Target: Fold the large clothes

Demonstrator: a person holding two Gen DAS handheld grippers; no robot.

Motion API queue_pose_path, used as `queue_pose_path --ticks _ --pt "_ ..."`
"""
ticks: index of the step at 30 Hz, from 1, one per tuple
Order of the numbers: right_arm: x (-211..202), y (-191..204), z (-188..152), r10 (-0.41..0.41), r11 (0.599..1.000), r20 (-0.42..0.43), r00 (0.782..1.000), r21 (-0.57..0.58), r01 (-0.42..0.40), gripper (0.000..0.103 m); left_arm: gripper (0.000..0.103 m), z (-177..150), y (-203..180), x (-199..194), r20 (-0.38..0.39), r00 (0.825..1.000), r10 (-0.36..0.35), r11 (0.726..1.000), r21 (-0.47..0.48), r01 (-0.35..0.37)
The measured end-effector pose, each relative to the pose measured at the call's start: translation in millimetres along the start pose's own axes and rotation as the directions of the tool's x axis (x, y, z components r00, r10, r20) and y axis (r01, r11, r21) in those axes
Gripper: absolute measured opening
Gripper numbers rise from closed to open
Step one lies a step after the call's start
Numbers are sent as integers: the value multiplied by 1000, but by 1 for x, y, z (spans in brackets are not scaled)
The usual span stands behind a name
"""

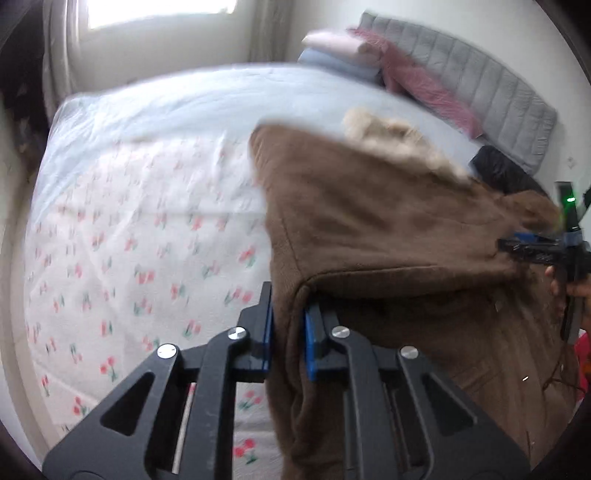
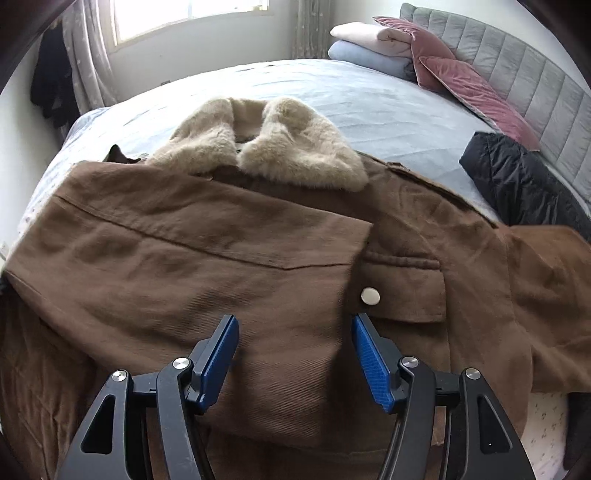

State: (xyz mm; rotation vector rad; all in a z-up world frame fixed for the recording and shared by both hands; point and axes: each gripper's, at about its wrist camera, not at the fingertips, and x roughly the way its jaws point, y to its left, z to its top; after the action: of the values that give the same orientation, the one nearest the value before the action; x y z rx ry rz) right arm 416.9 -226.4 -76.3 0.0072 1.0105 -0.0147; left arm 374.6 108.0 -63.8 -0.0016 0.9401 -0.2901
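A large brown coat (image 2: 207, 258) with a beige fur collar (image 2: 280, 147) lies front up on the bed; a chest pocket with a white snap button (image 2: 370, 295) is on its right side. My right gripper (image 2: 293, 332) is open and empty just above the coat's middle. My left gripper (image 1: 288, 325) is shut on a fold of the brown coat (image 1: 369, 221) at its left edge and holds it lifted over the bed. The right gripper (image 1: 535, 251) shows at the far right of the blurred left wrist view, against the coat.
The bed has a pale blue sheet (image 2: 332, 92) and a white cherry-print cover (image 1: 129, 258). Folded pink and blue blankets (image 2: 369, 44), pink pillows (image 2: 461, 81) and a black jacket (image 2: 517, 181) lie by the grey headboard (image 2: 535, 74). A window (image 2: 177, 18) is behind.
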Motion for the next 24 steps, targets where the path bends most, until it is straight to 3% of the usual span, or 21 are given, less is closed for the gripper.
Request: queue_pose_path --ticks 1,5,7,10,13,17,20,22,24 --pt "5 -3 -2 7 1000 -16 1000 10 -6 64 18 -5 6 17 -80 997 6 1000 -18 -7" --pt "6 -12 -6 32 998 -16 999 51 -31 64 22 2 11 8 -92 995 -29 999 -30 26" --pt "-2 -16 -7 36 998 11 999 59 -37 64 22 6 9 -7 -68 997 -48 999 -25 47" --pt "-12 -15 -7 57 996 47 997 60 -60 64 22 19 1 -40 60 997 -55 998 3 55" --pt "-23 -4 -6 89 995 77 993 47 -92 64 26 31 -11 -42 106 989 -100 995 18 99" --pt "-26 12 -9 102 995 76 992 1 -102 64 44 35 -25 -2 39 992 -116 993 30 115" --pt "-14 12 -19 90 996 41 995 -13 -90 64 45 18 -18 27 -25 991 -131 991 -34 130" --pt "-2 2 -28 87 996 1 996 11 -87 64 45 9 -16 25 -11 989 -145 988 -59 145" --pt "-6 -13 -36 137 988 3 991 73 -137 64 45 11 -20 15 -21 991 -133 989 -72 131"
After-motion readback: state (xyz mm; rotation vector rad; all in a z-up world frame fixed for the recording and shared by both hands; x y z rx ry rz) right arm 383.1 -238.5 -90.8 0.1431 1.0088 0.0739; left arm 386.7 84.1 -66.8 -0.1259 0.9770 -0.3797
